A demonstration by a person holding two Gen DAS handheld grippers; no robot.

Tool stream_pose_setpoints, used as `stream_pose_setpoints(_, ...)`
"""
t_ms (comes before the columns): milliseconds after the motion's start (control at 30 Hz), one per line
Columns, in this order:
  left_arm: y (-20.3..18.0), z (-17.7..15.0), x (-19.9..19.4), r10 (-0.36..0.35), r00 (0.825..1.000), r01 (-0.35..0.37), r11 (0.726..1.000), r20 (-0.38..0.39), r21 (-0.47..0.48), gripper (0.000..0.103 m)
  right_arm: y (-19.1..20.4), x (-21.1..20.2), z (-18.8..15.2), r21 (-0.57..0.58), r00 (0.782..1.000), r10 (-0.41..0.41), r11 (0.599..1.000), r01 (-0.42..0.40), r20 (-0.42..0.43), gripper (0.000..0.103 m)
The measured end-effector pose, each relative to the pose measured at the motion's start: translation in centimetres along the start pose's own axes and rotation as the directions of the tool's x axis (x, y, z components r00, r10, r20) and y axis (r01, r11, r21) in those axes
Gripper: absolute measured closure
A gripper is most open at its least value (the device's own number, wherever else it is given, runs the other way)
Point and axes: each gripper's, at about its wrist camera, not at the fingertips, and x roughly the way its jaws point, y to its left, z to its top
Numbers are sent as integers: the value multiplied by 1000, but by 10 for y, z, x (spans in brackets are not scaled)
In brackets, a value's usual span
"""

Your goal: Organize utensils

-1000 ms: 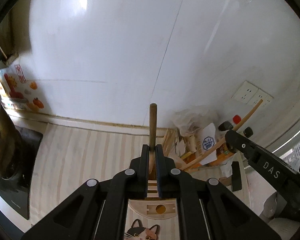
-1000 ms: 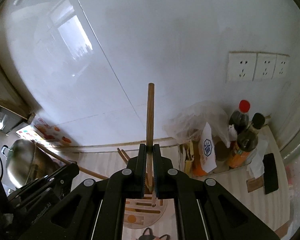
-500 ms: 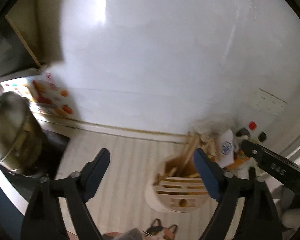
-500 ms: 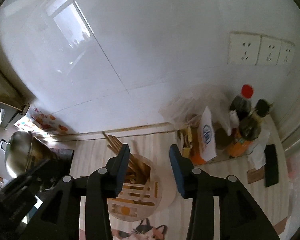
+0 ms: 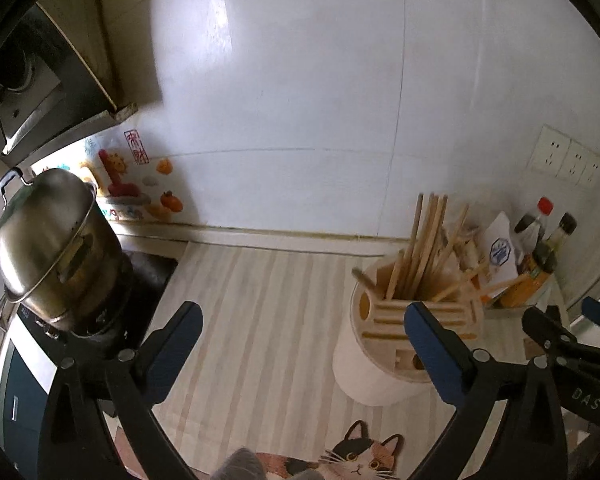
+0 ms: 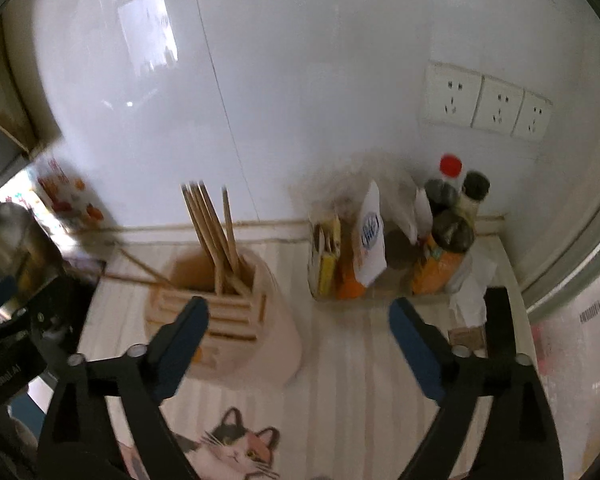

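A white round utensil holder [image 5: 380, 364] with a slatted wooden top stands on the striped counter; several wooden chopsticks [image 5: 426, 240] stick up out of it. It also shows in the right wrist view [image 6: 256, 340], with its chopsticks [image 6: 212, 228] leaning left. My left gripper [image 5: 300, 320] is open and empty, up and to the left of the holder. My right gripper [image 6: 298, 316] is open and empty, above the holder's right side. The right gripper's tip shows at the left wrist view's right edge [image 5: 560, 332].
A steel pot [image 5: 48, 240] sits on a black stove [image 5: 148, 268] at the left. Sauce bottles [image 6: 456, 200], packets [image 6: 370, 236] and a clear bag crowd the back right corner under wall sockets [image 6: 486, 100]. A cat-print mat [image 6: 236, 448] lies at the front.
Both grippers were shut on a wooden utensil handle a second ago. Both have opened and let go, and have pulled up and away from the holder, where the sticks now stand.
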Motion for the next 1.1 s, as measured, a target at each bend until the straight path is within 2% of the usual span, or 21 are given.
stream_pose_setpoints(100,-4,-6,5,13,1000,-13,1000,-14,7,0,1,2,-10,-26,999,-42,999,42,8,1)
stream_pose_setpoints(267,-7,-12,2,23,1000,-23,1000,-20,-2,0,-1,2,-14,-50,997,-66,996,68,32,0)
stream_pose_setpoints(500,-1,-24,-34,7,1000,-6,1000,23,-18,0,1,-14,-22,-67,994,-79,994,84,75,0)
stream_pose_setpoints(733,13,-44,-95,-40,995,41,999,95,-16,0,3,-75,-46,-36,982,-95,994,103,161,0)
stream_pose_setpoints(1100,41,-90,-191,-110,980,105,994,163,41,0,17,-187,-111,20,952,-144,989,144,269,0)
